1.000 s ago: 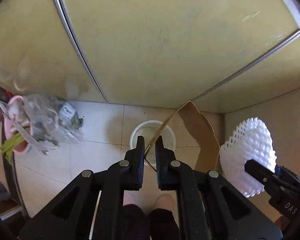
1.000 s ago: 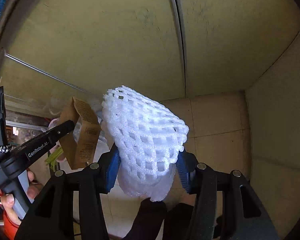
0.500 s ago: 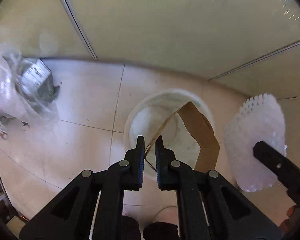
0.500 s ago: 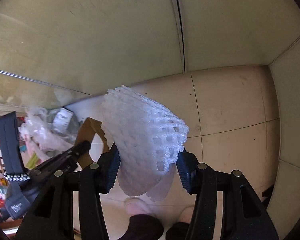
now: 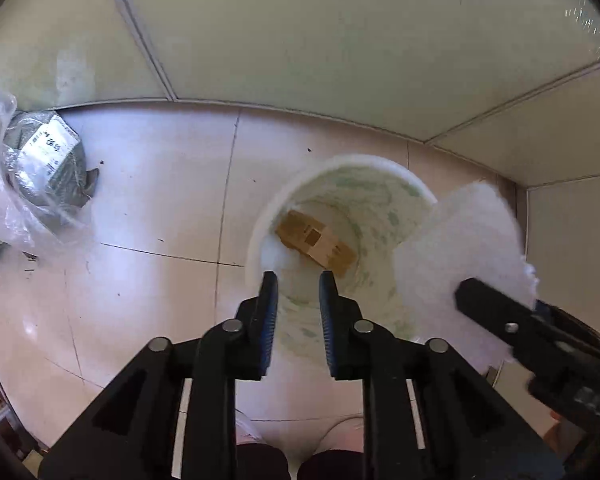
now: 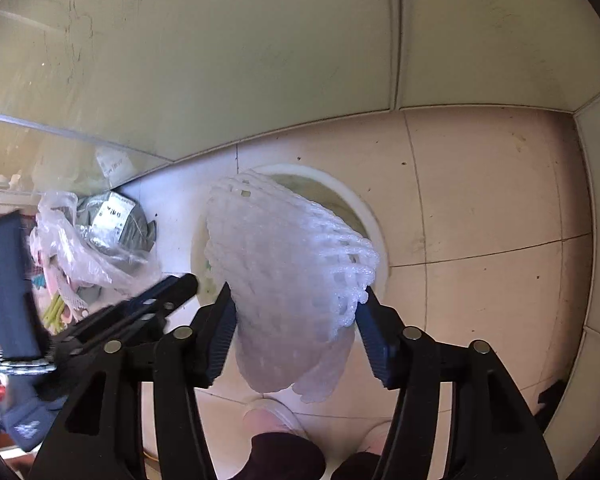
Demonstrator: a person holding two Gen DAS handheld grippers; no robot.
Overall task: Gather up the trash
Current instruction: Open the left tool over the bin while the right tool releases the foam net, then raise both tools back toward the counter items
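Observation:
A white bin stands on the tiled floor right under both grippers. A brown cardboard box lies loose inside it. My left gripper hovers over the bin's near rim, its jaws opening with nothing between them. A white foam net sits between the pads of my right gripper, whose jaws are opening while both pads still touch it. The net hangs over the bin's rim. In the left wrist view the foam net and right gripper show at the right.
A clear plastic bag with a grey parcel lies on the floor to the left, near the wall; it shows as well in the right wrist view. Yellowish wall panels stand behind the bin. The person's feet are just below the grippers.
Both grippers came down close over the bin. The left jaws parted and the cardboard box dropped into the bin. The right jaws widened around the foam net.

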